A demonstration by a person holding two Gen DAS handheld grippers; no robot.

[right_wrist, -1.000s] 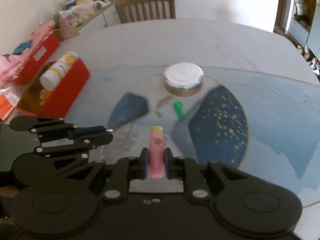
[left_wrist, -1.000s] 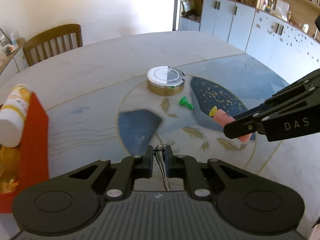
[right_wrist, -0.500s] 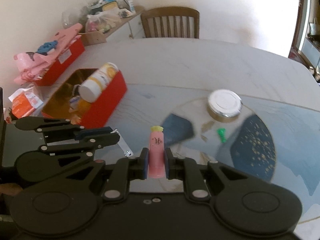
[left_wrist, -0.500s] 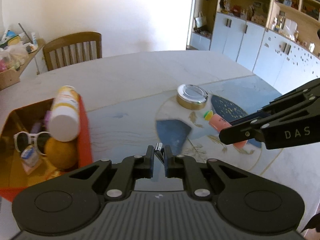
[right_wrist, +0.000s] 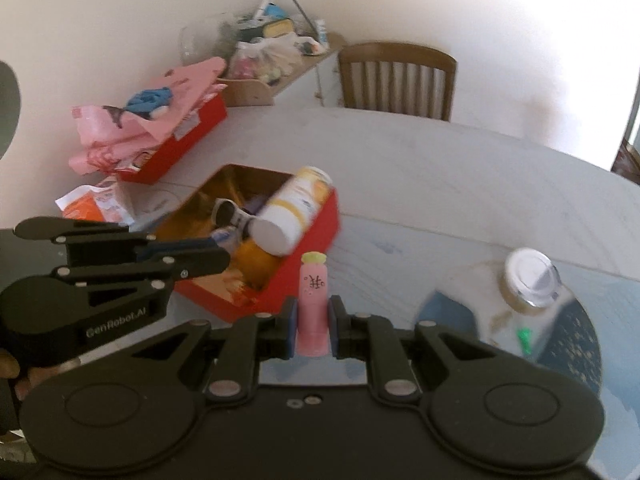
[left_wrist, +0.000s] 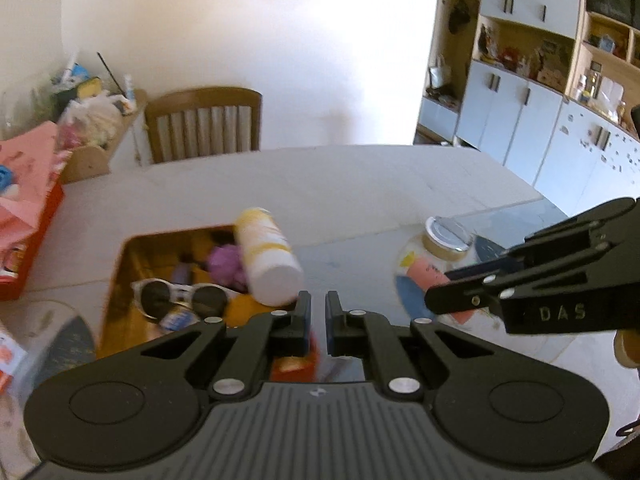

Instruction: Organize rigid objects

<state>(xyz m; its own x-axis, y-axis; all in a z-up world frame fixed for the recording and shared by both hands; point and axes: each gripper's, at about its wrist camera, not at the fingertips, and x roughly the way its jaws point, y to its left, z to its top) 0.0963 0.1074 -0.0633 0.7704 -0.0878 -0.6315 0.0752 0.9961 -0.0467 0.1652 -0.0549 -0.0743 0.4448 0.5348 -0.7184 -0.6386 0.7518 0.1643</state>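
My right tongs (right_wrist: pixel 313 330) pinch the small pink tube (right_wrist: pixel 314 306) low on its stiff, light-looking body, just short of the red box (right_wrist: pixel 320 236), while my left tongs (left_wrist: pixel 316 316) hang slightly parted and empty over that box.

The left gripper (left_wrist: pixel 316 308) has let go of its thin metal piece, jaws now slightly parted; both grippers have swung left toward the red box (right_wrist: pixel 316 236), apparently above its near edge
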